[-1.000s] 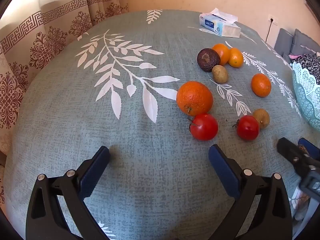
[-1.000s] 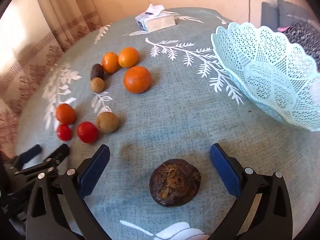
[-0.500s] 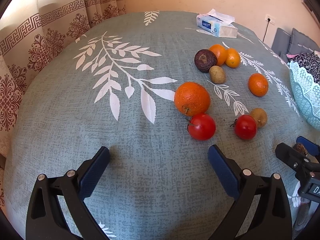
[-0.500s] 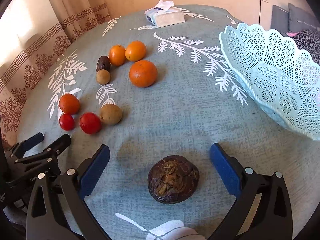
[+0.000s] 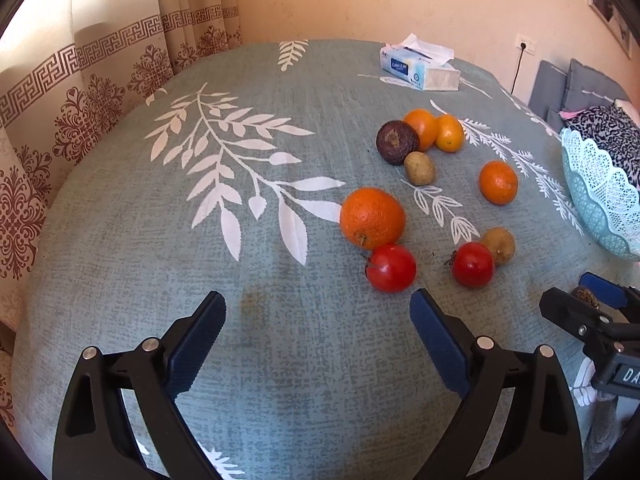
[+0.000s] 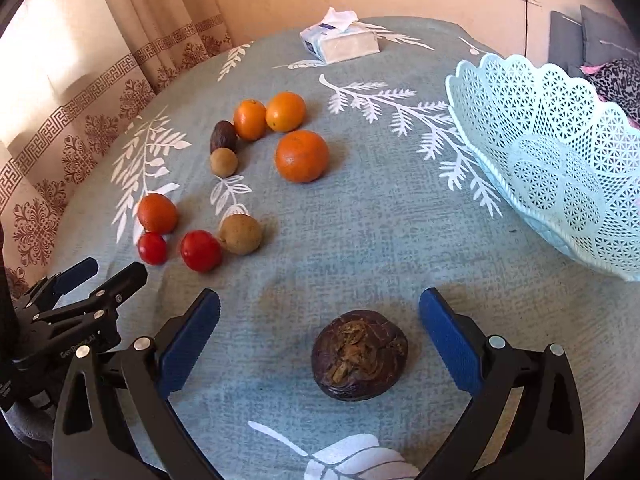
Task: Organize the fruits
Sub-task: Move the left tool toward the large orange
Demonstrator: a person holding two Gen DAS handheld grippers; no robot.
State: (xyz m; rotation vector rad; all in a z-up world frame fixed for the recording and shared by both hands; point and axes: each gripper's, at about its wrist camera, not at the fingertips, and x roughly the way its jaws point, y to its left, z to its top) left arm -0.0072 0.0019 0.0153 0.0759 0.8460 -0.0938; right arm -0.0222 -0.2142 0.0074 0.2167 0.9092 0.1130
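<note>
Several fruits lie loose on the teal leaf-print tablecloth (image 5: 280,360). A large orange (image 5: 372,218), two red tomatoes (image 5: 392,268) (image 5: 474,264) and a brown fruit (image 5: 498,245) lie ahead and right of my left gripper (image 5: 316,300). Its jaws are closing with only bare cloth between them. My right gripper (image 6: 320,298) is open. A dark wrinkled fruit (image 6: 360,354) rests on the cloth between its fingers, touching neither pad. More oranges (image 6: 302,156) (image 6: 286,112) and a dark fruit (image 6: 223,136) lie farther back.
A pale blue lattice basket (image 6: 560,152) stands at the right, holding nothing visible. A tissue box (image 6: 344,42) sits at the far edge. Patterned curtains hang along the left. A grey sofa with dark printed fabric lies beyond the basket.
The left gripper's fingers have drawn slightly closer. The right view has rolled a little, bringing the curtains more into view. No fruit has moved or been taken hold of.
</note>
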